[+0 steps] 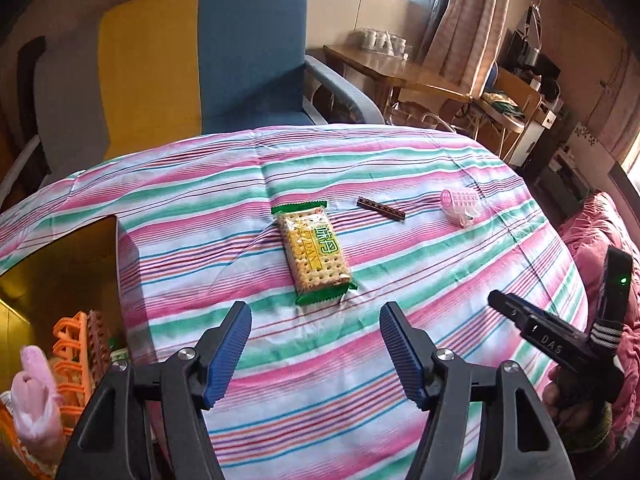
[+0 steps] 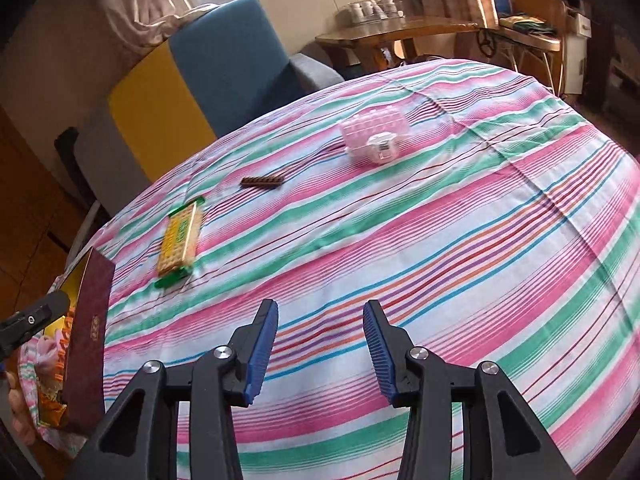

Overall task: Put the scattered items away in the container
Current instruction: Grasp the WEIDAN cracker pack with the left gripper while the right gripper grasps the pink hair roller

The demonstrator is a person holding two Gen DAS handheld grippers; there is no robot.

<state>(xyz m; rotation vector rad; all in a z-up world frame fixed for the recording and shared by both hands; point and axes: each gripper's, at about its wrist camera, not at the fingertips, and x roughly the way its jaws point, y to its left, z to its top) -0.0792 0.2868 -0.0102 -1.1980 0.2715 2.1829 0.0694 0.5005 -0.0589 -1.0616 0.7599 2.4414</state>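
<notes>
Left wrist view: left gripper [image 1: 316, 354] hangs over the striped cloth [image 1: 400, 360] with jaws spread and nothing between them. Just ahead lies a cracker packet [image 1: 314, 252]; beyond it, apart, a brown toothed strip [image 1: 381, 208] and a pink hair roller [image 1: 460, 206]. No obstruction between the jaws and the packet. Right gripper [image 2: 320, 344] likewise parted and empty, well short of the roller. Container: a box [image 2: 90, 336] with dark red outer wall and gold lining at the left table edge, holding an orange plastic piece [image 1: 76, 344] and a pink soft item [image 1: 34, 404]. Blue-and-yellow chair [image 1: 224, 52] stands behind.
</notes>
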